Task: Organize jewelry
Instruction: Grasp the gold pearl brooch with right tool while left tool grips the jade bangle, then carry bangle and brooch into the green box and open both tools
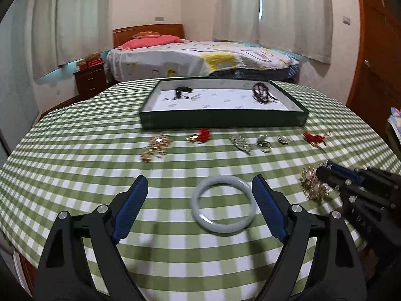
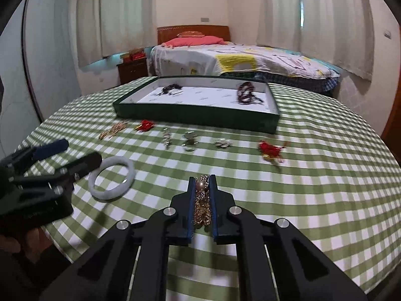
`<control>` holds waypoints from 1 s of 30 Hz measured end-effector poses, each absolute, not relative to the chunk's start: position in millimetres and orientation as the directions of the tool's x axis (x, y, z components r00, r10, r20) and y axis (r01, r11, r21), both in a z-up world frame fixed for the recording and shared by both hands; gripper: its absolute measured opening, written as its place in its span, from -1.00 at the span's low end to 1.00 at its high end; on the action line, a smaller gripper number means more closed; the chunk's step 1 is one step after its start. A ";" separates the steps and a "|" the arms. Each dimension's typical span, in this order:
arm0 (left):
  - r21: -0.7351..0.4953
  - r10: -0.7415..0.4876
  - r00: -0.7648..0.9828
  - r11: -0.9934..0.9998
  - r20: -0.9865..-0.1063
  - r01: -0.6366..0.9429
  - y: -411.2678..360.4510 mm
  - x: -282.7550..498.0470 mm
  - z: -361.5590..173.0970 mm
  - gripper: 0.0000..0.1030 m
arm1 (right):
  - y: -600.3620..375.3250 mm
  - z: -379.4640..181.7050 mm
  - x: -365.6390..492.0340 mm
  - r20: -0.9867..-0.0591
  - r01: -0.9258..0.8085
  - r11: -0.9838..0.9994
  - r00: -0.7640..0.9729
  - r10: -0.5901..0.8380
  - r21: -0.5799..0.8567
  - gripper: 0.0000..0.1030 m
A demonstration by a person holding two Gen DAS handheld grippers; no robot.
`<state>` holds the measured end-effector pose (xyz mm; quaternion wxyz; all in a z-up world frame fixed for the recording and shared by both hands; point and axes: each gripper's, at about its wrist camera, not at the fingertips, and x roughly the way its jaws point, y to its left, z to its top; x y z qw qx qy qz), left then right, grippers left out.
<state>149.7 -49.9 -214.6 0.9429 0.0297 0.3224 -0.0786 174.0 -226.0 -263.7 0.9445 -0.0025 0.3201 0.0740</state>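
My left gripper (image 1: 200, 183) is open, its jaws on either side of a pale jade bangle (image 1: 223, 204) lying flat on the green checked tablecloth; the bangle lies nearer the right jaw. My right gripper (image 2: 202, 179) is shut on a gold brooch with a pearl (image 2: 202, 202), low over the cloth. The brooch also shows in the left wrist view (image 1: 313, 183). A dark green tray (image 1: 220, 120) with a white lining stands at the back, holding a black piece (image 1: 183, 90) and dark beads (image 1: 262, 91).
A row of loose jewelry lies in front of the tray: a gold piece (image 1: 156, 146), a red and gold piece (image 1: 200, 135), silver pieces (image 1: 263, 144), a red tassel piece (image 1: 315, 138). A bed (image 1: 200, 57) stands beyond the table.
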 end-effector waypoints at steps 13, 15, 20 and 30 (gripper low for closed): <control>0.027 -0.116 0.725 0.983 -0.679 0.182 -75.3 166.7 -237.8 0.63 | -257.1 -263.7 170.6 -0.588 -0.086 0.990 0.797 0.137 0.113 -0.79; 0.029 -0.104 0.718 0.985 -0.688 0.171 -75.2 168.8 -239.0 0.63 | -257.4 -264.3 170.4 -0.587 -0.087 0.989 0.797 0.139 0.116 -0.79; 0.005 -0.106 0.674 0.987 -0.731 0.161 -72.6 173.6 -245.0 0.49 | -257.3 -266.1 170.5 -0.589 -0.090 0.988 0.795 0.145 0.122 -0.79; -0.017 -0.140 0.689 0.983 -0.711 0.182 -69.4 166.3 -243.9 0.34 | -256.2 -267.0 170.0 -0.588 -0.093 0.989 0.795 0.145 0.118 -0.79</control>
